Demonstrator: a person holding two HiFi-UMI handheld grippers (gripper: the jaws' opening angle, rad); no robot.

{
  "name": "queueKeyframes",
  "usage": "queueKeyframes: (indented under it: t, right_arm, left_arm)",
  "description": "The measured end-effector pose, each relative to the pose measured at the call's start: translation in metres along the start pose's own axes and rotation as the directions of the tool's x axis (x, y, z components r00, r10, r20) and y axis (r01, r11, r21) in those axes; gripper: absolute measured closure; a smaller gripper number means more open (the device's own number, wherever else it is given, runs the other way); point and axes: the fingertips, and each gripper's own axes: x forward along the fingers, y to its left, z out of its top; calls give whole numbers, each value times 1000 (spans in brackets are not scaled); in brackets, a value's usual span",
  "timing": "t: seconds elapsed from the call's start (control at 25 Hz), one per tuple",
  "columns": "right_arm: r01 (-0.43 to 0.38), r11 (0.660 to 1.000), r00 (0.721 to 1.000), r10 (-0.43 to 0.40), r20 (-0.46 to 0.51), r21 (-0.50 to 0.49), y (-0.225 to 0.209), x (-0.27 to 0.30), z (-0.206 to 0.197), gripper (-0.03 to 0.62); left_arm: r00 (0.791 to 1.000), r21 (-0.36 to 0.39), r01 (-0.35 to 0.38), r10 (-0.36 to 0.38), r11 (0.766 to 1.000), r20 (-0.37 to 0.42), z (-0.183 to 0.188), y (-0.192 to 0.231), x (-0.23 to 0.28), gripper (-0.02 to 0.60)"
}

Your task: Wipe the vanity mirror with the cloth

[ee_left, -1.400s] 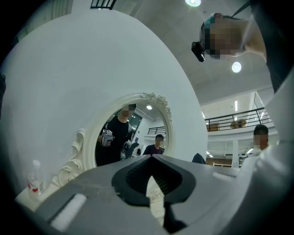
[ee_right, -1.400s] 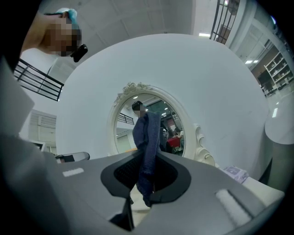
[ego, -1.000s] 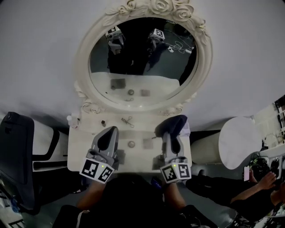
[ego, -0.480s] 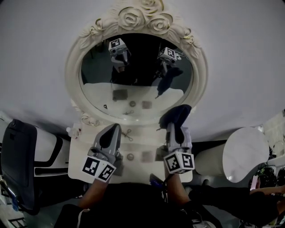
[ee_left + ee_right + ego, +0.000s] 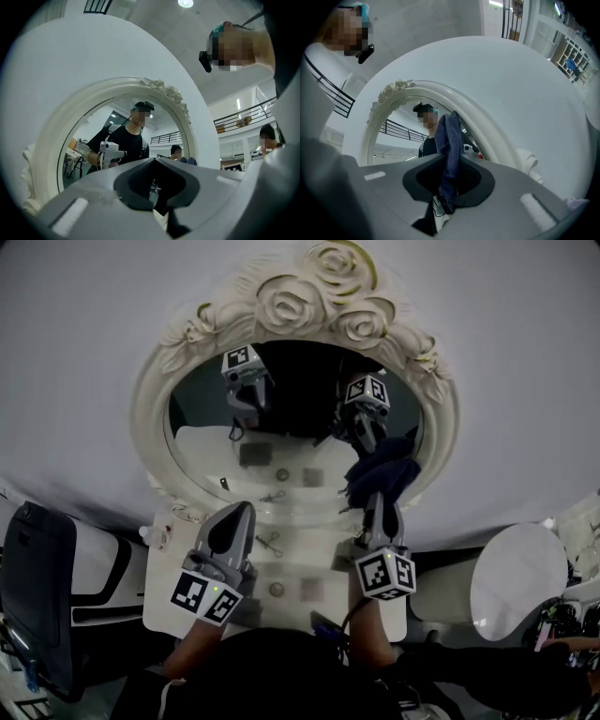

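Note:
The oval vanity mirror (image 5: 281, 442) stands against the wall in a white frame (image 5: 323, 292) carved with roses. My right gripper (image 5: 381, 495) is shut on a dark blue cloth (image 5: 384, 474), which bunches above the fingertips against the lower right of the glass. In the right gripper view the cloth (image 5: 450, 150) hangs out of the closed jaws of my right gripper (image 5: 447, 187), with the mirror frame (image 5: 483, 131) behind it. My left gripper (image 5: 238, 514) hovers shut and holds nothing, below the mirror's lower left, over the vanity top. In its own view the left gripper (image 5: 157, 190) faces the mirror (image 5: 117, 140).
The white vanity top (image 5: 323, 554) carries a small metal clip (image 5: 269, 542), a round knob-like piece (image 5: 277, 590), a square pad (image 5: 311, 589) and a small bottle (image 5: 155, 532) at its left edge. A black chair (image 5: 37, 587) stands left, a round white seat (image 5: 520, 577) right.
My right gripper has risen with the cloth from above the vanity top to the mirror's lower right glass. The head view has tilted upward. My left gripper has barely moved.

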Motion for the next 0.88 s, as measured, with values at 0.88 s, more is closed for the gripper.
queueKeyframes:
  t: [0.88]
  right_arm:
    - [-3,996,998,-3,65,88,1,25,23,542]
  left_arm:
    - [1000,-40,1,-1,999,-5,-10,26,17,580]
